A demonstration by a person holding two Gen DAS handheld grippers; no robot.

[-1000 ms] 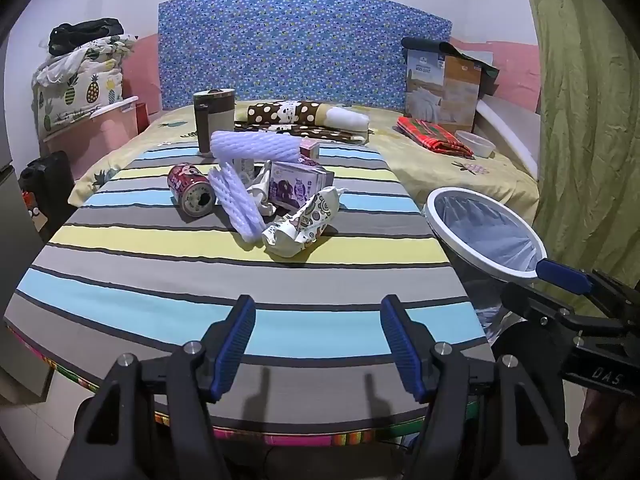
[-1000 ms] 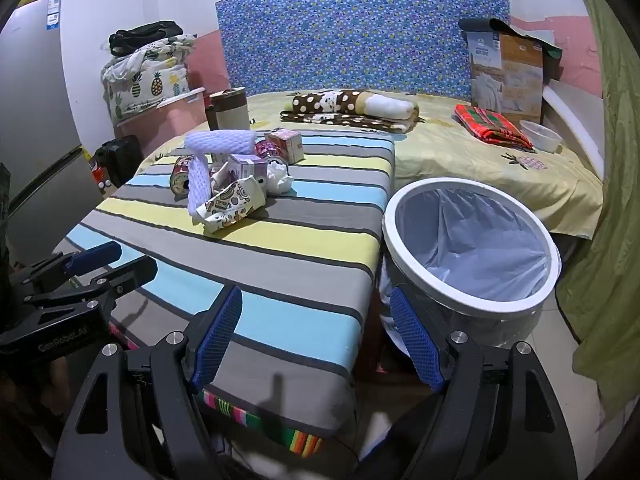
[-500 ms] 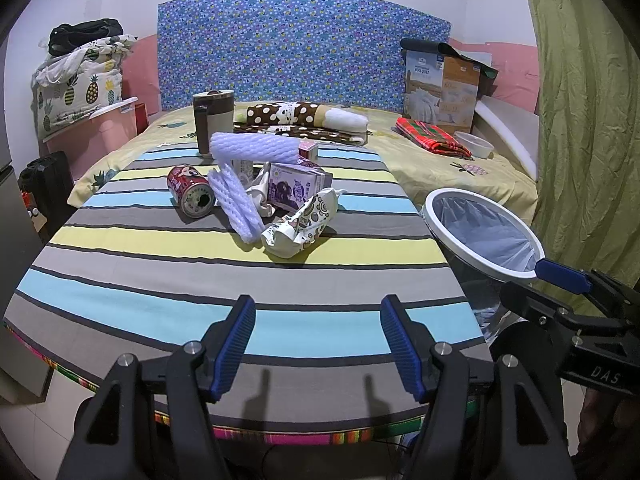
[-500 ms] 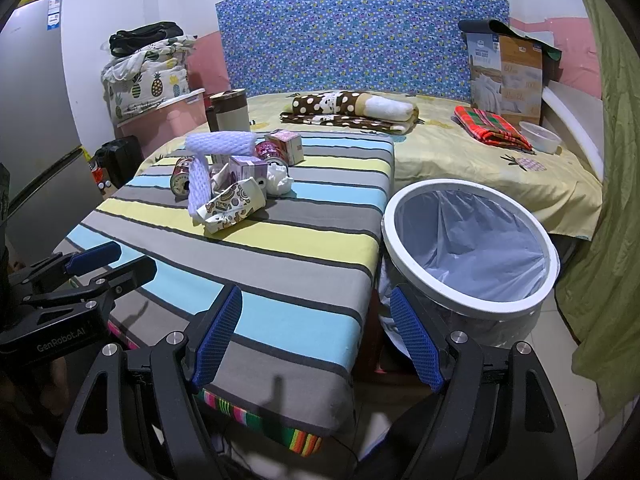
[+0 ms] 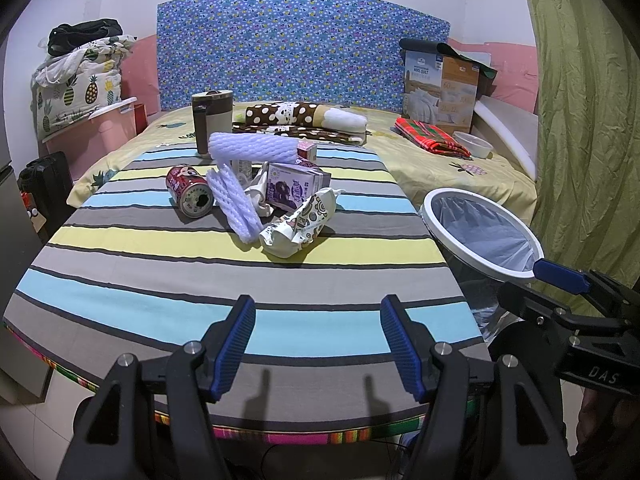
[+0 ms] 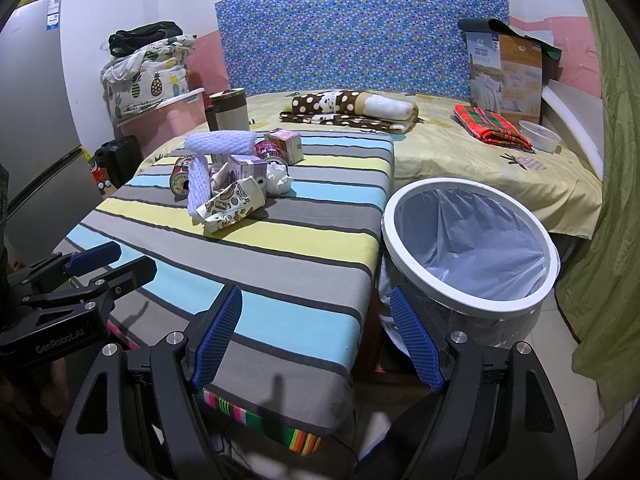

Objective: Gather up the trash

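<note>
The trash sits in a loose heap on the far half of the striped table (image 5: 160, 280), well apart from both grippers. Nearest in the heap is a crumpled paper wrapper (image 5: 298, 226) printed with brown doodles, lying on its side on a yellow stripe. Touching its left end is a lilac foam fruit net (image 5: 236, 204), and a second, fatter foam net (image 5: 256, 148) lies across the top of the pile. A red drink can (image 5: 190, 194) lies on its side at the left, open end facing near. A purple carton (image 5: 298, 188) and a wad of white tissue (image 6: 278, 178) sit in the middle, a small pink box (image 6: 285, 145) at the far edge. The white-rimmed bin (image 6: 472, 304), lined with a pale bag, stands just beside the table's right edge. The left gripper (image 5: 318, 346) hangs over the near edge, spread wide and holding nothing; the right gripper (image 6: 316, 338) is likewise wide and unladen, straddling the table's near right corner and the bin.
</note>
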